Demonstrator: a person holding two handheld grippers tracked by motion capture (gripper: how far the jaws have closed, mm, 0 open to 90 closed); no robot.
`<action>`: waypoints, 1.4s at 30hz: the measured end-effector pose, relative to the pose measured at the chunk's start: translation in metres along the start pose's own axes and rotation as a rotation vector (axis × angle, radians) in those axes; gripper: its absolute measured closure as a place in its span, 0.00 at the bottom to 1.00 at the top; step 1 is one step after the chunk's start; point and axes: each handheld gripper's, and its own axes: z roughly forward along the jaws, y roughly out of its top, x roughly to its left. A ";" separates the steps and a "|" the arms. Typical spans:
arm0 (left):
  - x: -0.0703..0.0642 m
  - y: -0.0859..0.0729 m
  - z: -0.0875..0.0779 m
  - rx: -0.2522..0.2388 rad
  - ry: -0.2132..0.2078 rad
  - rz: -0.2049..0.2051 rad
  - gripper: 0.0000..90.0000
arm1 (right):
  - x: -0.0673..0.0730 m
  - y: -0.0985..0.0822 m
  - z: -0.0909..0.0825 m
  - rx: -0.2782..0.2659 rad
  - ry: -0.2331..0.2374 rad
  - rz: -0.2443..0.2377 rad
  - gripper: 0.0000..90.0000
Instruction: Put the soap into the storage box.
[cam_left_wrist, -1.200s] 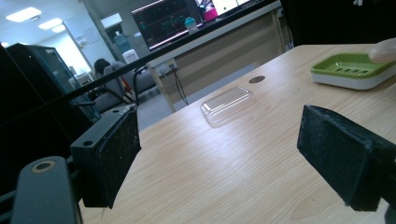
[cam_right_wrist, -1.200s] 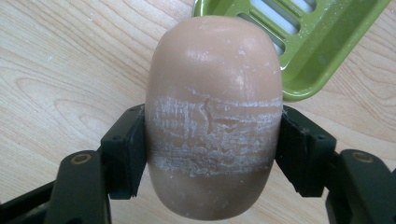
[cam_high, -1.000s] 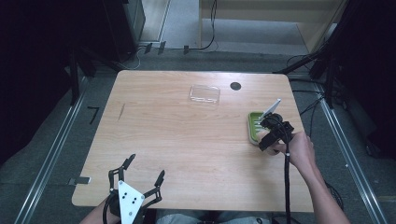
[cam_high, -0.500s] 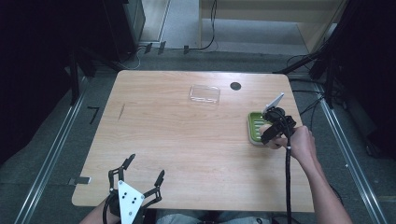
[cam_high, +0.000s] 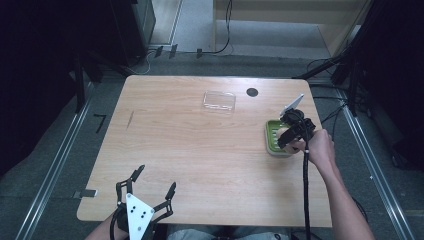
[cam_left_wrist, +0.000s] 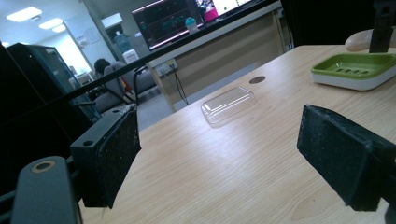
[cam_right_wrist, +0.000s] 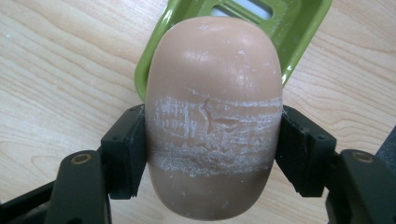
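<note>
1. right gripper (cam_right_wrist: 212, 140) is clamped on a bar of soap (cam_right_wrist: 214, 116), one black pad pressed against each long side. the soap is a pinkish tan oval with a scuffed whitish band across the middle, right where the pads bite.

2. in the right gripper view the soap sits above the near corner of a green soap dish (cam_right_wrist: 299, 28), slots in the dish bottom visible past it. can't tell whether the soap touches the dish or hangs just over it.

3. from the high view the right gripper (cam_high: 290, 134) is over the soap dish (cam_high: 270, 136), which sits near the right edge of the table (cam_high: 200, 150). the grey plate on top of the gripper tilts up and away from the person.

4. the right hand (cam_high: 316, 149) grips the handle from behind, forearm coming in from the bottom right at a slant, wrist just off the table edge, cable trailing down along the arm.

5. left gripper (cam_high: 150, 187) is down at the near left edge of the table, jaws spread wide with nothing between them, pointing forward across the table. well apart from the dish.

6. the left gripper view looks low along the tabletop: its two pads (cam_left_wrist: 114, 154) stand far apart, and beyond them lies a clear plastic lid (cam_left_wrist: 229, 105) flat on the wood, near a dark round hole (cam_left_wrist: 257, 80) in the table, with the dish (cam_left_wrist: 359, 70) off to the right.
</note>
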 end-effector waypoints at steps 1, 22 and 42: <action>0.000 0.000 0.000 0.000 -0.001 0.000 0.15 | -0.001 0.001 0.000 -0.003 -0.001 0.003 0.37; 0.000 0.000 0.000 0.001 -0.002 0.001 0.15 | -0.002 0.021 0.008 -0.022 0.013 0.068 0.37; 0.001 0.000 0.000 0.001 0.000 -0.001 0.15 | -0.011 0.037 0.025 -0.026 0.035 0.179 0.37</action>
